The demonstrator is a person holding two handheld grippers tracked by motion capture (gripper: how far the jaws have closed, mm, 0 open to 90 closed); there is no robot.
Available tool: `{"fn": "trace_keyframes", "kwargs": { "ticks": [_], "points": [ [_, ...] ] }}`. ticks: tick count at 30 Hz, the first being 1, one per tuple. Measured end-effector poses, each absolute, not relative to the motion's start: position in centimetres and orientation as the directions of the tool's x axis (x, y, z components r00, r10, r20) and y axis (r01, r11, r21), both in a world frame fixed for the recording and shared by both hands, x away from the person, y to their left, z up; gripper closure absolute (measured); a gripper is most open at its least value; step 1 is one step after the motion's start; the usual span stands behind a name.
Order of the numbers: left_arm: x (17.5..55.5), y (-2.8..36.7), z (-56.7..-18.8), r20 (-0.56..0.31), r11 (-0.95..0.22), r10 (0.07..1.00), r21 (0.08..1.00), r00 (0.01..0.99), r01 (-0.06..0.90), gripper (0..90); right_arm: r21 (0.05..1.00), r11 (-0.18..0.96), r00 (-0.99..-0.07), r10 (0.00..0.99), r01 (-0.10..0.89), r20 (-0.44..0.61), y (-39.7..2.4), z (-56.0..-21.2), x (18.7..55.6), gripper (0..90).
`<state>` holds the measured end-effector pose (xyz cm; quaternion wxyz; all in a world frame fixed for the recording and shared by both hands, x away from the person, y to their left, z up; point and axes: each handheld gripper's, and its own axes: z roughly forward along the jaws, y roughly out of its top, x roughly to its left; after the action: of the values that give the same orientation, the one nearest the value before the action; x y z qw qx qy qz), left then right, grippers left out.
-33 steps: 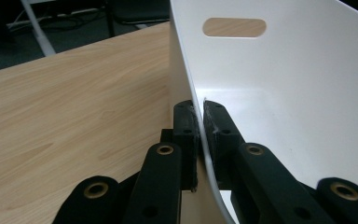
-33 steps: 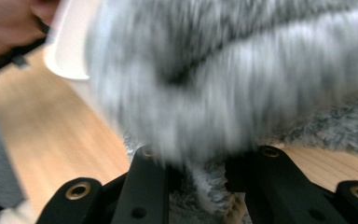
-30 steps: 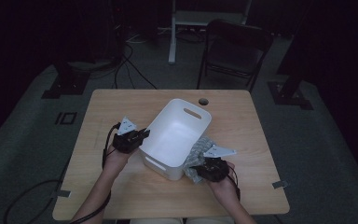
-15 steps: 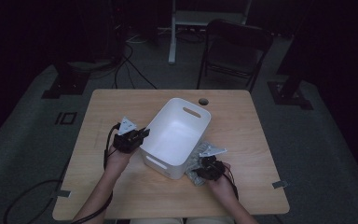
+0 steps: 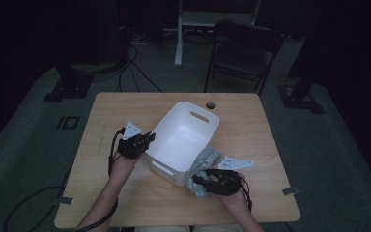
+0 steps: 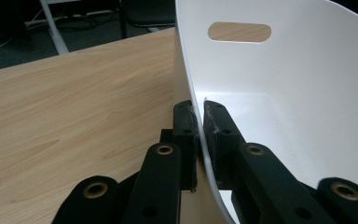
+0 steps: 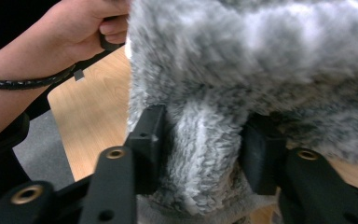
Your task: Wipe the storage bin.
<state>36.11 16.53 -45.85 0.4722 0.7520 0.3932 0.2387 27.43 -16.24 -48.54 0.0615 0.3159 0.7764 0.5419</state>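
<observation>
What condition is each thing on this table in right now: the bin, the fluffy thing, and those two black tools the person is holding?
White plastic bin with handle slots: upright, nothing visible inside, side wall pinched.
Left tool: shut on the bin's wall, one jaw inside, one outside.
Grey fluffy fabric piece: bunched on the wooden table against the bin's outer side.
Right tool: jaws have just been opening, a fold of the fabric between them.
</observation>
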Motion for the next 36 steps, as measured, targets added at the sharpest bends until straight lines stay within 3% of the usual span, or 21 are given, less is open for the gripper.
{"fn": "trace_keyframes", "kwargs": {
  "ticks": [5,9,10,17,20,21,24,27,36],
  "points": [
    [36.2,16.6,-45.8,-0.012,-0.251,0.812,0.896,0.584,0.367,84.0,0.879,0.199,-0.790,0.553,0.433,0.264,-15.5,-48.7,27.3,41.0],
    [36.2,16.7,-45.8,-0.017,-0.246,0.815,0.895,0.580,0.371,84.1,0.889,0.193,-0.786,0.569,0.415,0.243,-15.4,-48.4,27.1,50.4],
    [36.2,16.7,-45.8,-0.015,-0.246,0.816,0.895,0.577,0.371,84.1,0.895,0.173,-0.786,0.565,0.411,0.252,-15.7,-48.2,26.8,59.9],
    [36.0,16.2,-45.8,-0.001,-0.260,0.811,0.895,0.585,0.362,84.1,0.934,0.152,-0.820,0.538,0.324,0.197,-15.4,-46.9,25.1,63.0],
    [36.0,16.2,-45.8,0.001,-0.264,0.809,0.894,0.588,0.362,84.2,0.940,0.226,-0.787,0.613,0.256,0.067,-13.9,-47.4,24.2,66.6],
    [36.0,16.2,-45.8,0.001,-0.265,0.808,0.893,0.590,0.363,84.2,0.940,0.226,-0.787,0.613,0.256,0.067,-13.9,-47.4,24.2,66.6],
    [36.0,16.2,-45.8,0.004,-0.273,0.800,0.893,0.601,0.358,84.3,0.917,0.255,-0.770,0.632,0.307,0.082,-13.5,-48.3,24.5,69.4],
    [36.0,16.3,-45.8,0.003,-0.274,0.797,0.893,0.603,0.357,84.3,0.913,0.278,-0.763,0.644,0.298,0.053,-13.2,-48.5,24.4,69.8],
    [36.0,16.2,-45.8,0.009,-0.281,0.795,0.892,0.607,0.355,84.2,0.838,0.314,-0.741,0.654,0.445,0.148,-13.0,-52.1,26.2,69.9]
  ]
}}
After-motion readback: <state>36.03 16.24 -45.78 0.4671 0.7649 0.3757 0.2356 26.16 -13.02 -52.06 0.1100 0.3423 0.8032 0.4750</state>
